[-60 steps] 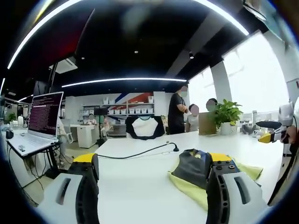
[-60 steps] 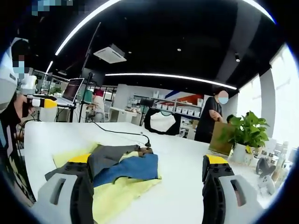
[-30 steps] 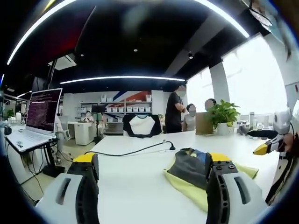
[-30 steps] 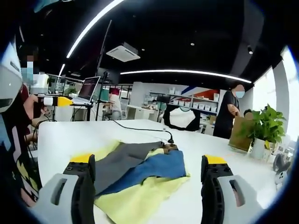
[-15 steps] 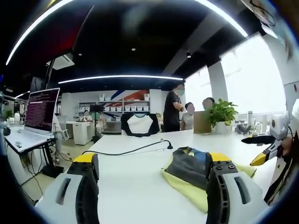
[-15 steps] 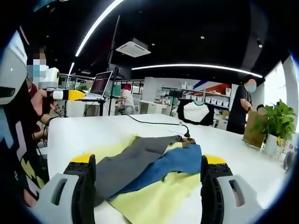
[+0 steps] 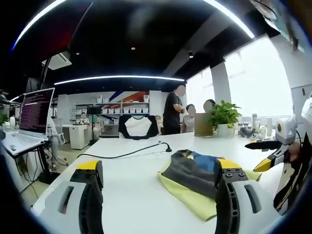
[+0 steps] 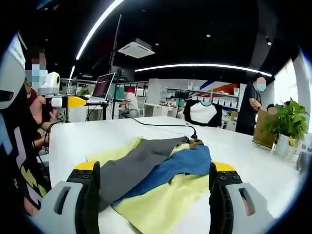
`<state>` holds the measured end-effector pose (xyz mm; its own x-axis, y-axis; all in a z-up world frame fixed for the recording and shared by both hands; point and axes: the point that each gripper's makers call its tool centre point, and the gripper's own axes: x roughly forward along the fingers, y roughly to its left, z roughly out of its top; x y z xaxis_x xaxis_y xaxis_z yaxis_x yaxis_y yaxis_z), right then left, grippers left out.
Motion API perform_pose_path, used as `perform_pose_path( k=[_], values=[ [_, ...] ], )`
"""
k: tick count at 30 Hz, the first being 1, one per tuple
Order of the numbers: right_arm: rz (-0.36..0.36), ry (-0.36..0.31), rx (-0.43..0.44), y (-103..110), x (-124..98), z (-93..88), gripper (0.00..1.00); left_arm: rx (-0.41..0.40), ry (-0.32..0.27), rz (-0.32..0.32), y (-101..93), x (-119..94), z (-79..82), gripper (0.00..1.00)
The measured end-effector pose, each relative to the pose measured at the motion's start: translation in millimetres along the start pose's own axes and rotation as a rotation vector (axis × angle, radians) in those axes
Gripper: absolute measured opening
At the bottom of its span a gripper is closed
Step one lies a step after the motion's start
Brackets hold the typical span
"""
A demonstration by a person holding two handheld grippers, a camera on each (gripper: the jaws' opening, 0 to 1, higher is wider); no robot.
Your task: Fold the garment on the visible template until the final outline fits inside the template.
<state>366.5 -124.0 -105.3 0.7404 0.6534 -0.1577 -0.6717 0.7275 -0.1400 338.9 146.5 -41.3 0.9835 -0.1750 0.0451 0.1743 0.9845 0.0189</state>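
Yellow cloth — the template — lies flat on the white tabletop, and on it I see the garment, a grey panel and a blue panel side by side, bunched toward a brown tag end near the black cable. From the right gripper view my right hand-held gripper hangs just above the near edge of the cloth, jaws spread wide with nothing between them. The left hand-held gripper comes in from the left of that view, held up by a hand, well apart from the cloth; I cannot tell its jaw state there.

In the left gripper view my left hand-held gripper also stands wide and empty over bare tabletop, with the garment on the yellow template off toward its right jaw. The right hand-held gripper enters from the right edge, clear of the fabric. Beyond it stand a laptop on a stand, a potted plant, and people at the far end of the tabletop.
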Motion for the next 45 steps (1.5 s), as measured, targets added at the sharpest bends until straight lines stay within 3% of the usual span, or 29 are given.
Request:
perform_pose_path(
  k=[2,4,12,32,45],
  values=[
    [-0.008,-0.002,0.001,-2.4,-1.9,0.1,0.95,-0.016,-0.019,-0.031,-6.3,1.3,2.3,1.00],
    [-0.016,-0.006,0.002,-4.5,-4.0,0.6,0.95,-0.082,-0.066,-0.071,-13.5,1.9,9.7,1.00],
    [-0.073,-0.019,0.011,-16.7,-13.2,-1.3,0.96,-0.061,-0.082,-0.133,-32.4,2.2,15.1,1.00],
    [-0.162,-0.020,-0.017,-37.3,-32.0,-0.8,0.99,0.007,-0.046,-0.273,-83.5,12.9,1.9,1.00],
    [-0.230,-0.019,-0.003,-55.3,-44.2,-3.5,0.99,0.024,0.037,-0.381,-115.7,16.7,-25.2,1.00]
  ],
)
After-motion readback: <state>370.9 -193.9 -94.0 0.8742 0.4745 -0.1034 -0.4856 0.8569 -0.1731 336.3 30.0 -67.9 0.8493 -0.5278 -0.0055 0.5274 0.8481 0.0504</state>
